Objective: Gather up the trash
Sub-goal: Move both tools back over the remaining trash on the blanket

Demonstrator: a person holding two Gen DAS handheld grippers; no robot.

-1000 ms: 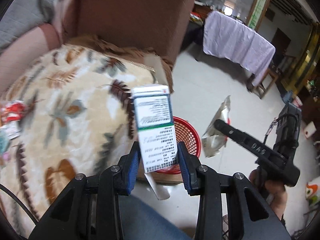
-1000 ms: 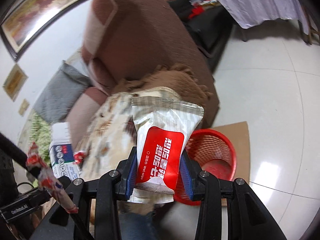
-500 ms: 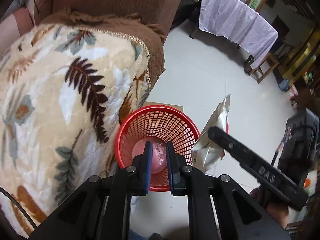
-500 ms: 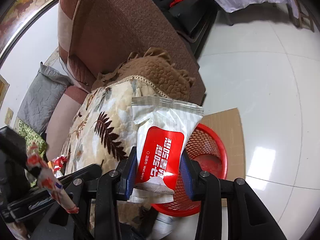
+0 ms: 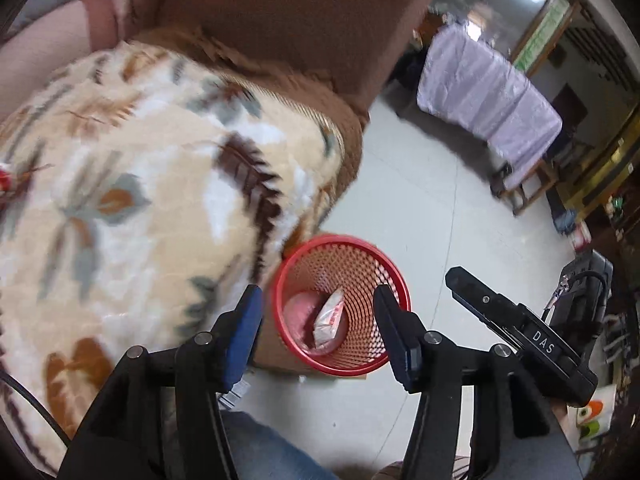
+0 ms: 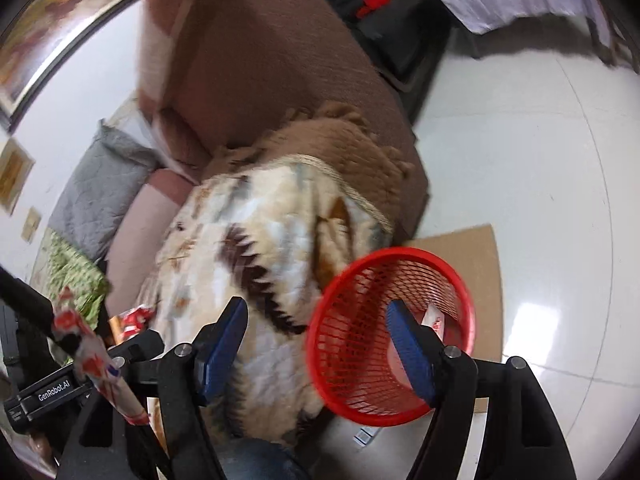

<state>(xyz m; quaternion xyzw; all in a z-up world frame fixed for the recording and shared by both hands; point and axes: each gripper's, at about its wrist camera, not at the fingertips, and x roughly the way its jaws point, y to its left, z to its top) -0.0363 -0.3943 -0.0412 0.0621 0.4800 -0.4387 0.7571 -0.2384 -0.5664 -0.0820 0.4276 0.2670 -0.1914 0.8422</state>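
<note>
A red mesh basket stands on the floor against the sofa's front; in the right wrist view its rim is close below me. Inside it lies a white and red wet wipe pack, which leans on the far wall in the right wrist view. My left gripper hangs open above the basket with nothing between its fingers. My right gripper is also open and empty over the basket's near rim. A small white printed piece lies on the floor by the basket's base.
A leaf-patterned blanket covers the sofa seat, with red wrappers lying further along it. Brown cardboard lies under the basket. A table with a lilac cloth stands across the pale tiled floor. A blue trouser leg is below.
The right gripper opened and the wet wipe pack dropped into the basket. The left gripper lost the medicine box between the first two frames, was shut on nothing, and now stands open.
</note>
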